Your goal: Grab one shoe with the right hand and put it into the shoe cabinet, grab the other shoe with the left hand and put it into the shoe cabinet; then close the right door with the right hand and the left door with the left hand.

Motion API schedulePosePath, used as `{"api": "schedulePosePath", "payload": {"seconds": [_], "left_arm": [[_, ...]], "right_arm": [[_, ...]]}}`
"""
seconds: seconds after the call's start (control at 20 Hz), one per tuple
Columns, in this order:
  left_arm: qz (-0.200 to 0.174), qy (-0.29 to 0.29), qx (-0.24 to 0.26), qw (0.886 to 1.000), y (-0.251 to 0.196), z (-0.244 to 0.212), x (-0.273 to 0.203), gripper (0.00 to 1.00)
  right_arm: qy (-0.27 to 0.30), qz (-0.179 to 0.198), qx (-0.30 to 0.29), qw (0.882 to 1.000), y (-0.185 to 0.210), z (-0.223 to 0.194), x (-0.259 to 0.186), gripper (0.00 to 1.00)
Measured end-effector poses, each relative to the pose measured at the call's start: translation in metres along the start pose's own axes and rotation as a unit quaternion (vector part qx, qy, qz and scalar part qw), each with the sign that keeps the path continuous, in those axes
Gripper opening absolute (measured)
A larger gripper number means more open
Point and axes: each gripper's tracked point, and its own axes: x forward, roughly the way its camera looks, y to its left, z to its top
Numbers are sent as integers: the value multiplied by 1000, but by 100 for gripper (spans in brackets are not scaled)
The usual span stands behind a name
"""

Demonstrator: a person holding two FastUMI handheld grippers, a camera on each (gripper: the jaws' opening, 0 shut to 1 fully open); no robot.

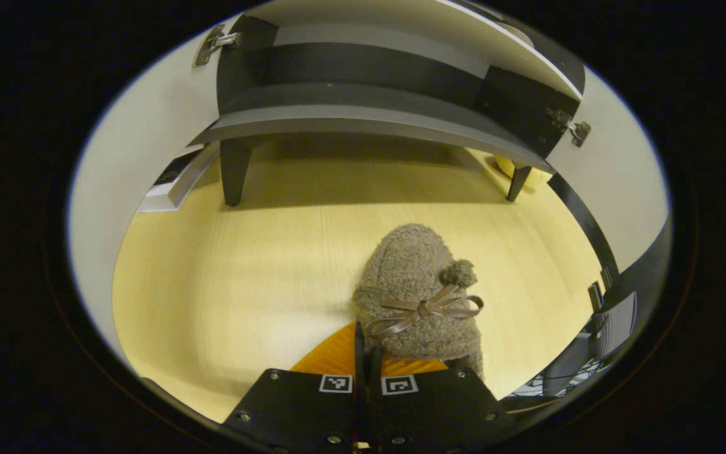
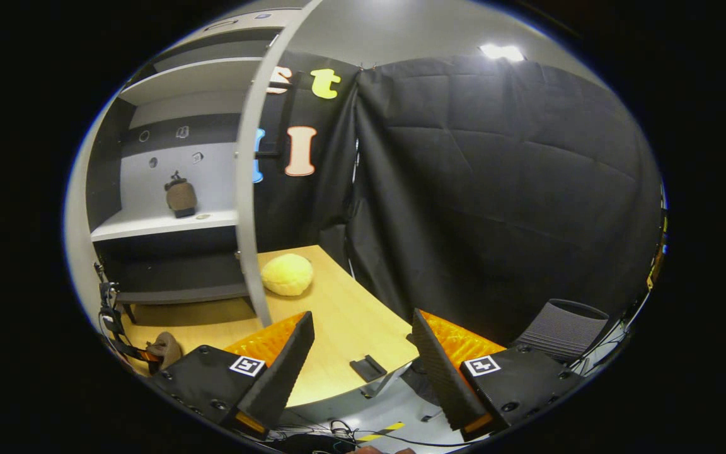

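Fuzzy brown slipper [image 1: 420, 290], bow-trimmed: on the wooden table [image 1: 243, 277], near the open shoe cabinet [image 1: 369, 94]. Left gripper [image 1: 367, 359] pinches its heel rim. Looks soft, light, easily deformed; hold the rim. Right gripper [image 2: 363, 353] wide, empty.

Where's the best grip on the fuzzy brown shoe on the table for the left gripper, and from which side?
Take the heel collar of the fuzzy brown shoe, coming from behind it. The toe points at the shoe cabinet, and the heel rim is thin enough to pinch where the toe is bulky. The left gripper looks shut on that rim; the right gripper is open.
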Motion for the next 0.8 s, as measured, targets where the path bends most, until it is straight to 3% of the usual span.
{"api": "schedulePosePath", "payload": {"seconds": [0.2,0.45,0.8], "left_arm": [[-8,-22,21,1000,5,20,-18,0],[-9,-58,20,998,22,59,-82,0],[3,-101,1,995,48,174,-191,2]], "right_arm": [[-4,-2,9,1000,-18,12,16,99],[-3,4,16,1000,-29,27,47,97],[-50,21,15,998,-40,66,100,99]]}}
